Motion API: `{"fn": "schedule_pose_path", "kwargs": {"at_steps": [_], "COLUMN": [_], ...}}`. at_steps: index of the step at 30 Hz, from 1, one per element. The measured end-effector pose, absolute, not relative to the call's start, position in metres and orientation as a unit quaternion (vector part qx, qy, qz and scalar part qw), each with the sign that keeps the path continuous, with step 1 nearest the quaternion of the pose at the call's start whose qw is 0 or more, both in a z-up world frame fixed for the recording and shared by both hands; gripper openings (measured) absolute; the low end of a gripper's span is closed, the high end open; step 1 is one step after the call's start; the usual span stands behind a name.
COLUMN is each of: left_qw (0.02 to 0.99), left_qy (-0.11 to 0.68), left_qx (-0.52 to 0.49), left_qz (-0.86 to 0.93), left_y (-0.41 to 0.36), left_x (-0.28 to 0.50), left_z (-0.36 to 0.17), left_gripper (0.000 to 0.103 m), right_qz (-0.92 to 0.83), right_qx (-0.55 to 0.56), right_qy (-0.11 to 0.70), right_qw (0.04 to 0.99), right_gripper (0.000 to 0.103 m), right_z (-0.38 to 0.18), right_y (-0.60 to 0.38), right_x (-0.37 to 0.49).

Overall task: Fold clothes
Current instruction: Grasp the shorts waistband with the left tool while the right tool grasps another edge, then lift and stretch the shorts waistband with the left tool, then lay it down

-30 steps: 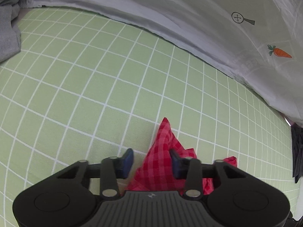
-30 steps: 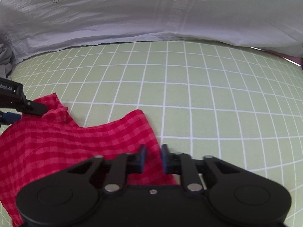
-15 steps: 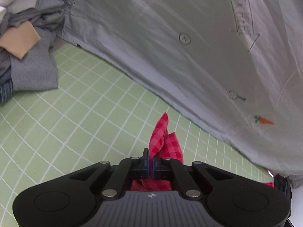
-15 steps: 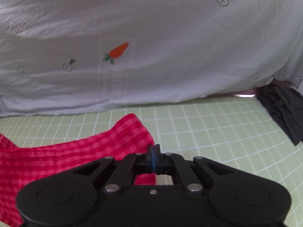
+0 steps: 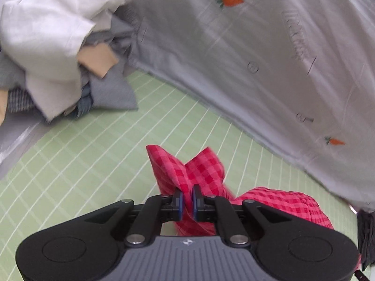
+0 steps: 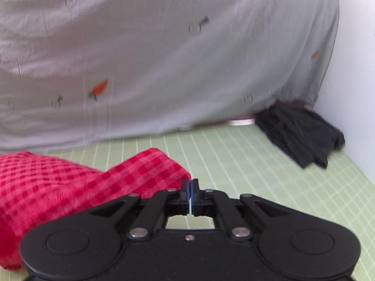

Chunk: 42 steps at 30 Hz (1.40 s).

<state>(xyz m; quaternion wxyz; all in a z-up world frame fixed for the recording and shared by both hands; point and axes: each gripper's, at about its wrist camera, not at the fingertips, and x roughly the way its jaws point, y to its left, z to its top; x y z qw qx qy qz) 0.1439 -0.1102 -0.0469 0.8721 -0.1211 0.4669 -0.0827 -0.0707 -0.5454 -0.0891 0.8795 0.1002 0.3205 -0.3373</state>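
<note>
While the green grid mat (image 5: 82,164) lies wide below, the red checked garment (image 5: 201,173) hangs between both grippers, lifted off it. At the mat's edges rest a pile of clothes (image 5: 51,53) and a dark garment (image 6: 300,133). The left gripper (image 5: 186,200) pinches a bunched corner, its jaws almost closed. The right gripper (image 6: 189,192) is closed on another edge. I judge this a lift-and-spread step; next, the cloth needs to be laid flat.

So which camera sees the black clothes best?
The right wrist view. The black clothes lie in the open on the green mat, their folds visible though a bit blurred. The left wrist view catches only a dark sliver at its right edge.
</note>
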Motion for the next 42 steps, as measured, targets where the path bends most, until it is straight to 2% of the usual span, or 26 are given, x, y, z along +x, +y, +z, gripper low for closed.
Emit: {"fn": "schedule_pose_path", "kwargs": {"at_steps": [1,2,3,4,11,14,16,20,31,32,34,35,36,37,38,39,42], "left_qw": [0.864,0.857,0.852,0.850,0.871,0.869,0.863,0.848,0.815,0.815,0.816,0.814,0.812,0.809,0.808,0.808,0.813], "left_qy": [0.485,0.499,0.508,0.511,0.481,0.485,0.496,0.522,0.572,0.573,0.570,0.572,0.574,0.577,0.578,0.578,0.570], "left_qx": [-0.117,-0.115,-0.115,-0.118,-0.098,-0.089,-0.081,-0.069,-0.027,-0.023,-0.013,-0.009,-0.006,-0.005,-0.009,-0.012,-0.019], "left_qz": [-0.070,-0.058,-0.049,-0.045,-0.034,-0.039,-0.043,-0.050,-0.086,-0.090,-0.097,-0.102,-0.106,-0.111,-0.114,-0.117,-0.120], "left_y": [-0.106,-0.102,-0.098,-0.094,-0.089,-0.095,-0.099,-0.106,-0.130,-0.132,-0.137,-0.139,-0.141,-0.142,-0.141,-0.140,-0.134], "left_x": [0.137,0.131,0.126,0.122,0.128,0.139,0.147,0.156,0.165,0.164,0.162,0.160,0.159,0.157,0.155,0.153,0.143], "left_z": [-0.056,-0.064,-0.069,-0.071,-0.061,-0.063,-0.070,-0.090,-0.130,-0.131,-0.133,-0.134,-0.135,-0.136,-0.137,-0.137,-0.130], "left_gripper": [0.018,0.022,0.026,0.028,0.055,0.057,0.057,0.063,0.063,0.061,0.055,0.043,0.027,0.020,0.012,0.011,0.004], "right_qz": [-0.336,-0.332,-0.332,-0.332,-0.316,-0.289,-0.268,-0.225,-0.180,-0.177,-0.170,-0.167,-0.164,-0.161,-0.164,-0.163,-0.173], "right_qx": [0.112,0.124,0.138,0.151,0.155,0.148,0.143,0.129,0.111,0.108,0.104,0.102,0.100,0.098,0.087,0.080,0.099], "right_qy": [0.352,0.374,0.383,0.390,0.376,0.375,0.380,0.406,0.465,0.466,0.468,0.469,0.470,0.471,0.474,0.473,0.471], "right_qw": [0.867,0.857,0.851,0.845,0.857,0.869,0.874,0.876,0.860,0.860,0.861,0.861,0.861,0.862,0.861,0.862,0.859], "right_gripper": [0.005,0.013,0.027,0.032,0.053,0.063,0.074,0.076,0.076,0.076,0.065,0.056,0.037,0.020,0.014,0.006,0.002], "right_z": [-0.104,-0.117,-0.122,-0.128,-0.122,-0.122,-0.127,-0.147,-0.191,-0.191,-0.190,-0.190,-0.190,-0.190,-0.188,-0.186,-0.179], "right_y": [-0.542,-0.538,-0.536,-0.533,-0.528,-0.525,-0.520,-0.508,-0.495,-0.494,-0.490,-0.489,-0.487,-0.485,-0.483,-0.482,-0.488], "right_x": [-0.079,-0.087,-0.092,-0.097,-0.076,-0.051,-0.034,-0.003,0.060,0.059,0.058,0.058,0.057,0.057,0.055,0.051,0.033]}}
